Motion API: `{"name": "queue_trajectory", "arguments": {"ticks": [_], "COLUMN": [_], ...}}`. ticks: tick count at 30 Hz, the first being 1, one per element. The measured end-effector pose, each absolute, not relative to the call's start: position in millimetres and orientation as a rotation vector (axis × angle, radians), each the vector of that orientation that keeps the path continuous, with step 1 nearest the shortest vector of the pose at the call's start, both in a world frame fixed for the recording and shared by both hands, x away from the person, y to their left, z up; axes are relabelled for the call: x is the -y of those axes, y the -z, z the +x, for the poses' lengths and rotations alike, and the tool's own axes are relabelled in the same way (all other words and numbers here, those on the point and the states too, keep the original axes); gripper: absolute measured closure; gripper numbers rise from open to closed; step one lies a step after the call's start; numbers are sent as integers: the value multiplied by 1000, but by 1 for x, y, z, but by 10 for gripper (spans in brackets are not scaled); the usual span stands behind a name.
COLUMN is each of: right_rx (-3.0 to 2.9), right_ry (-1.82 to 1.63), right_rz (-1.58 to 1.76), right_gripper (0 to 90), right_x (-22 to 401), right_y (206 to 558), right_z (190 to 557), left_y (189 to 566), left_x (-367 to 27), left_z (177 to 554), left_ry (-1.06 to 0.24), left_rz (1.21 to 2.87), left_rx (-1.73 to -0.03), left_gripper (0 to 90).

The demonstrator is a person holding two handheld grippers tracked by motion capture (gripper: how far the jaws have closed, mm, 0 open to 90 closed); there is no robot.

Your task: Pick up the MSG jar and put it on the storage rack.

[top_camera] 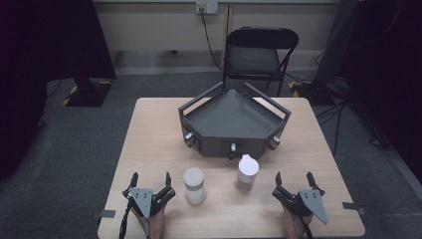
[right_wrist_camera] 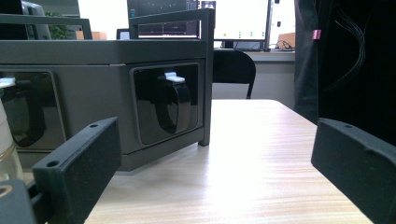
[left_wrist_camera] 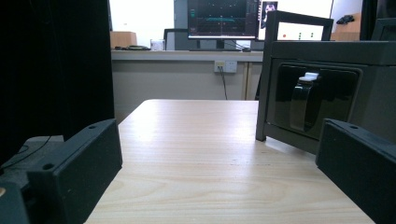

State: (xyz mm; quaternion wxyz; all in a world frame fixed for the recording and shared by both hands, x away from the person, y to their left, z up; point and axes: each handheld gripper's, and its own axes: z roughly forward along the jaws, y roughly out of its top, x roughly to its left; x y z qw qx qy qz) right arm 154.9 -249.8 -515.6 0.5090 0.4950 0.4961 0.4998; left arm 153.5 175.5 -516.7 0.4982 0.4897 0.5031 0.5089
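Two small jars stand on the wooden table (top_camera: 149, 129) near its front. The left jar (top_camera: 194, 185) has a pale flat lid; the right jar (top_camera: 247, 173) has a white cap and shows at the left edge of the right gripper view (right_wrist_camera: 5, 140). Behind them sits a dark grey angular tray (top_camera: 234, 117) with knobs on its front faces (left_wrist_camera: 327, 98) (right_wrist_camera: 107, 93). My left gripper (top_camera: 151, 178) rests at the front left, open and empty (left_wrist_camera: 219, 177). At the front right my right gripper (top_camera: 293, 178) is open and empty too (right_wrist_camera: 215, 177).
A black folding chair (top_camera: 259, 55) stands beyond the table's far edge. Dark curtains hang at both sides, and a stand base (top_camera: 84, 92) sits on the floor at the left. Bare tabletop lies to the left and right of the tray.
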Motion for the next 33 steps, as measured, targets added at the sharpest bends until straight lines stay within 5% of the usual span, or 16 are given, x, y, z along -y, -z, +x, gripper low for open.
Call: {"name": "queue_trajectory", "arguments": {"ticks": [33], "right_rx": [-1190], "right_ry": [-1202], "right_rz": [1193], "right_gripper": [1], "right_x": [249], "right_y": [516], "right_z": [155], "left_y": [513], "left_x": [-169], "left_z": [154], "left_ry": [-1244], "left_rz": [1197], "left_rx": [-1236], "left_gripper": [0]}}
